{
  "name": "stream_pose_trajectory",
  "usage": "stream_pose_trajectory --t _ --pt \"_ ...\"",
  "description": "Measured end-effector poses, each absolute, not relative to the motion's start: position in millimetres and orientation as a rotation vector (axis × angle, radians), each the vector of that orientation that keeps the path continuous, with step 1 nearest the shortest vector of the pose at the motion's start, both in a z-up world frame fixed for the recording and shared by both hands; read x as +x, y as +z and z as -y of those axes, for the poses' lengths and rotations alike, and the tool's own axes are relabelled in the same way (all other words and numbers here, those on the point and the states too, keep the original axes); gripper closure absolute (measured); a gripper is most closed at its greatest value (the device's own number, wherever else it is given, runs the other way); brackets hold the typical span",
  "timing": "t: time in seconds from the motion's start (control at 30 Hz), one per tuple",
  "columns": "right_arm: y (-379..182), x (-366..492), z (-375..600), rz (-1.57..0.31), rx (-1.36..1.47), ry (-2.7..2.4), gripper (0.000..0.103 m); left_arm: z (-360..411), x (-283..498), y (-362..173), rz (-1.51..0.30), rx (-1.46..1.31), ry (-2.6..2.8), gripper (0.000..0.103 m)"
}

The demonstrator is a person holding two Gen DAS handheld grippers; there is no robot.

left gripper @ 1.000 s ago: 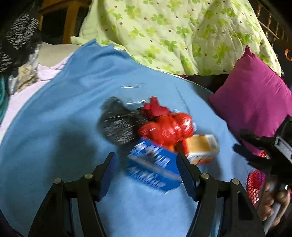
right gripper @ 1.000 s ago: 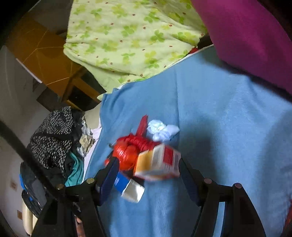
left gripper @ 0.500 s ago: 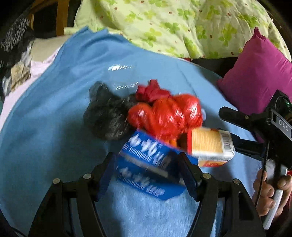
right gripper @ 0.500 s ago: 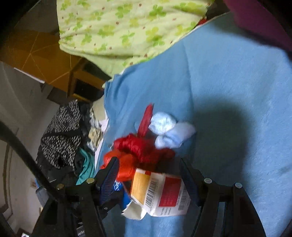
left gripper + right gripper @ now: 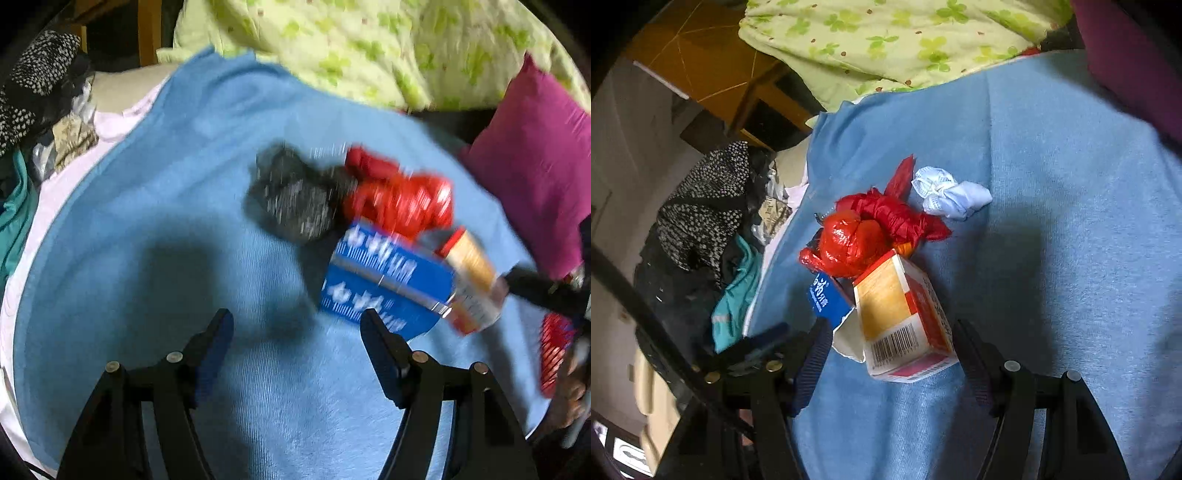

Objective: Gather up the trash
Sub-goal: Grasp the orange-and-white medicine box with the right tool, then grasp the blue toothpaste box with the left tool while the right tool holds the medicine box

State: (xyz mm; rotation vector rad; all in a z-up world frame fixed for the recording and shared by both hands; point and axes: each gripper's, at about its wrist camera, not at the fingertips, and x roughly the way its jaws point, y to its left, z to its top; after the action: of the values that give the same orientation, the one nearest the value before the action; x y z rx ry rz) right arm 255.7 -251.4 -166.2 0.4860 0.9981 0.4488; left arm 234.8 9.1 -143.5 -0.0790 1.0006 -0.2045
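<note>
A trash pile lies on the blue blanket (image 5: pixel 147 229): a blue box (image 5: pixel 384 291), a red plastic bag (image 5: pixel 402 199), a dark crumpled bag (image 5: pixel 295 199) and an orange-and-red carton (image 5: pixel 472 280). My left gripper (image 5: pixel 295 339) is open and empty, left of the blue box. In the right wrist view my right gripper (image 5: pixel 886 343) is open with the carton (image 5: pixel 905 317) between its fingers. The red bag (image 5: pixel 864 236), blue box (image 5: pixel 827 299) and a crumpled white mask (image 5: pixel 949 195) lie beyond it.
A magenta pillow (image 5: pixel 535 166) and a green floral quilt (image 5: pixel 369 48) border the blanket at the back. Clothes are piled at the left (image 5: pixel 33 96). A red mesh item (image 5: pixel 554 354) sits at the right edge.
The left gripper has shifted left, so the blue box is no longer between its fingers. The right gripper has moved in around the carton.
</note>
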Motion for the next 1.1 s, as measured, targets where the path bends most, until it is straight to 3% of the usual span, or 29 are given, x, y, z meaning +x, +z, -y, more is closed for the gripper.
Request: stream_pose_trajectory --t 0.3,0.4,1.1 --pt "-173 256 212 -1.036 0.186 0.371 0.032 -3 259 -141 -1.044 -0.224 -0.262 0.031" --pt "-175 252 208 -1.024 0.122 0.345 0.048 7 269 -144 -1.072 -0.279 -0.284 0.031" --pt "-153 222 241 -0.920 0.202 0.195 0.048 33 291 -166 -1.165 -0.487 -0.195 0.025"
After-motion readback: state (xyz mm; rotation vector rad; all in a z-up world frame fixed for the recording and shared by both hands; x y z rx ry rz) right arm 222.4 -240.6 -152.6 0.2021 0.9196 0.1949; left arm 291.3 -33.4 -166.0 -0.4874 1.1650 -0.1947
